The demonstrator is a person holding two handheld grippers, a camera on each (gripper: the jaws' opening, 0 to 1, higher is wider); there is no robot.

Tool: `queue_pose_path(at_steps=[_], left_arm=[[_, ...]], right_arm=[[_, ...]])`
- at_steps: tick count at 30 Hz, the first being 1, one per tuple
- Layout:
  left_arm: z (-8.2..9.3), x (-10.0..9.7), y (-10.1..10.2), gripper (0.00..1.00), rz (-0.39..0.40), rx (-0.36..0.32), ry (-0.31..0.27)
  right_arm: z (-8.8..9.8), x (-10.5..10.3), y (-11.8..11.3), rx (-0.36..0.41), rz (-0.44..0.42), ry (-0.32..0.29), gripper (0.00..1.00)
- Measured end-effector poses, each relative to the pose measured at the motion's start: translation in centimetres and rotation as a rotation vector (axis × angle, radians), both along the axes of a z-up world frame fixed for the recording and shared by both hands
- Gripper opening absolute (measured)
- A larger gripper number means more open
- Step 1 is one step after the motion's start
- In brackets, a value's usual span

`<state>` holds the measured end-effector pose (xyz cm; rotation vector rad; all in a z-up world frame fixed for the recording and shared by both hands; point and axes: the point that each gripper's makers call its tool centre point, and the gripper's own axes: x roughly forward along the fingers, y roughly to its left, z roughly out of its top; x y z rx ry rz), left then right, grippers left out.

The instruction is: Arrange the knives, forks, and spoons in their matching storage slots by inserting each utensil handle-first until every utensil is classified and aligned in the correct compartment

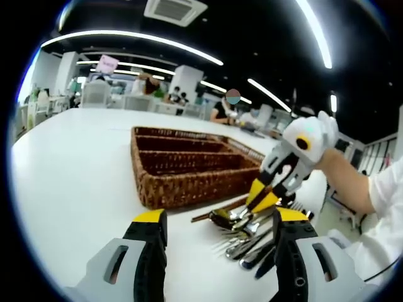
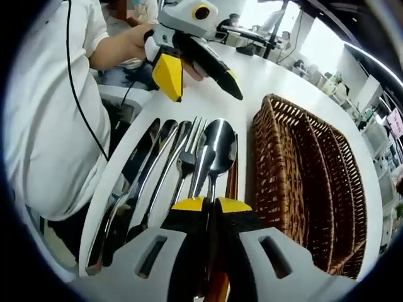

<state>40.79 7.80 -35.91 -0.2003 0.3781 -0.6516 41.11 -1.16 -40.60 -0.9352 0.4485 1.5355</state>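
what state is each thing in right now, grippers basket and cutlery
left gripper: open, holding nothing
right gripper: fingers shut on spoon
spoon: lying flat in the row, handle pinched
wicker basket: compartments empty
knives: flat on table, outside the basket
fork: flat on table between knives and spoon
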Motion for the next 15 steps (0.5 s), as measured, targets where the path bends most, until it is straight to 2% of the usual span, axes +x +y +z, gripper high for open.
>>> queue_pose_path(at_steps=[15], left_arm=[[0.0,-0.36,-0.44,0.69,-0.011,-0.009,-0.005]], right_arm=[[-0.25,0.09,0.06,-0.064,0.001,0.018,0.05]])
